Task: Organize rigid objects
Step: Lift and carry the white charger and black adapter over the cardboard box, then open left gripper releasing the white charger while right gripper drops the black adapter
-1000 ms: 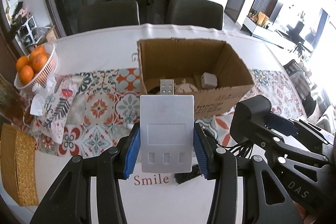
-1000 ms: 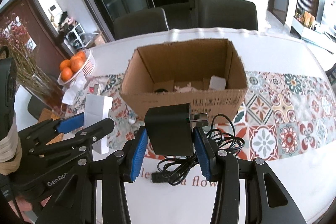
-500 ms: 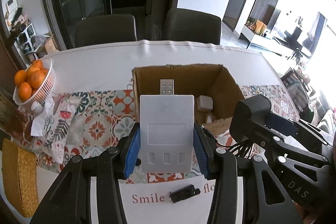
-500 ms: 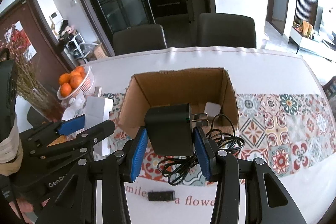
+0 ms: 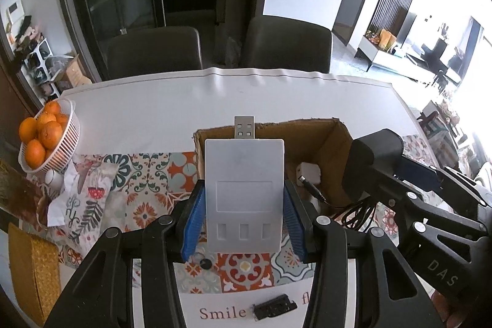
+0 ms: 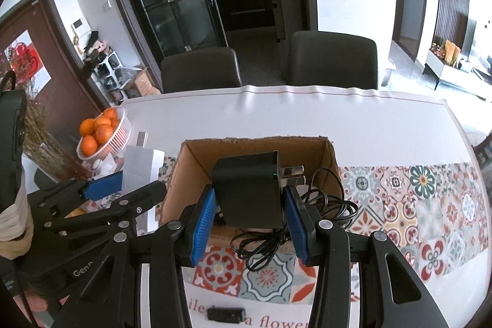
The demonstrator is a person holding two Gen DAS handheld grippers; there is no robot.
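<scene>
Carrying both loads toward the cardboard box (image 6: pixel 196 171), you have little room at its open top, so the biggest risk is your two tools knocking together over it and jarring a grip loose. The left gripper (image 5: pixel 244 219) pinches a flat white USB hub (image 5: pixel 244 174) by its side edges, plug pointing up and away; those edges look smooth, and a knock on the box's near wall could twist the hub out onto the patterned runner (image 5: pixel 147 171). The right gripper (image 6: pixel 250 215) is clamped on a black power adapter (image 6: pixel 249 189), held just above the box's near edge. Its cable (image 6: pixel 307 214) hangs in loose loops below your blue pads (image 6: pixel 203 226) and could catch on the cardboard rim or drape outside. Smallest concern: a white charger (image 5: pixel 307 174) already lies inside the box, and a dropped adapter may land on it.
</scene>
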